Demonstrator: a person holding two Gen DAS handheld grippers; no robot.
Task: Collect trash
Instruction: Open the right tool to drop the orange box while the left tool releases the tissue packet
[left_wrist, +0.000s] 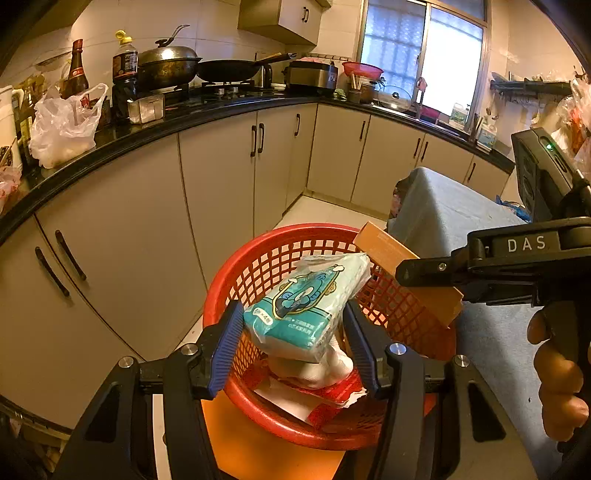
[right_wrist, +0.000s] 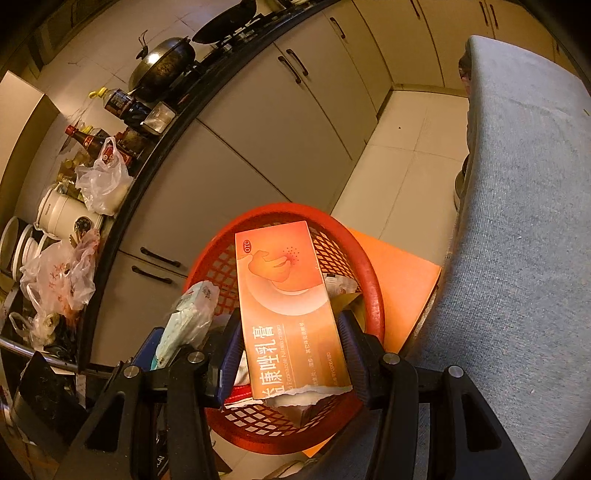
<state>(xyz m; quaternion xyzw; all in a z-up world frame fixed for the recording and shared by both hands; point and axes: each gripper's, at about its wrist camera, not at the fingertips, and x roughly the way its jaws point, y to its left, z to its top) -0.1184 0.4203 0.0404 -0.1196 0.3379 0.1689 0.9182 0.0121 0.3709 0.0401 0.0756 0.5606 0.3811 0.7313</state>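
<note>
With the basket (left_wrist: 218, 295) right below both held pieces, I'd spread each set of jaws only over its middle: my left gripper (left_wrist: 295, 332) clamps the tissue pack (left_wrist: 306, 295), my right gripper (right_wrist: 290, 347) the box (right_wrist: 284, 291).

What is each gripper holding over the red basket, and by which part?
The left gripper clamps the teal tissue pack across its lower sides. The right gripper clamps the orange medicine box by its long edges near the torn end.
</note>
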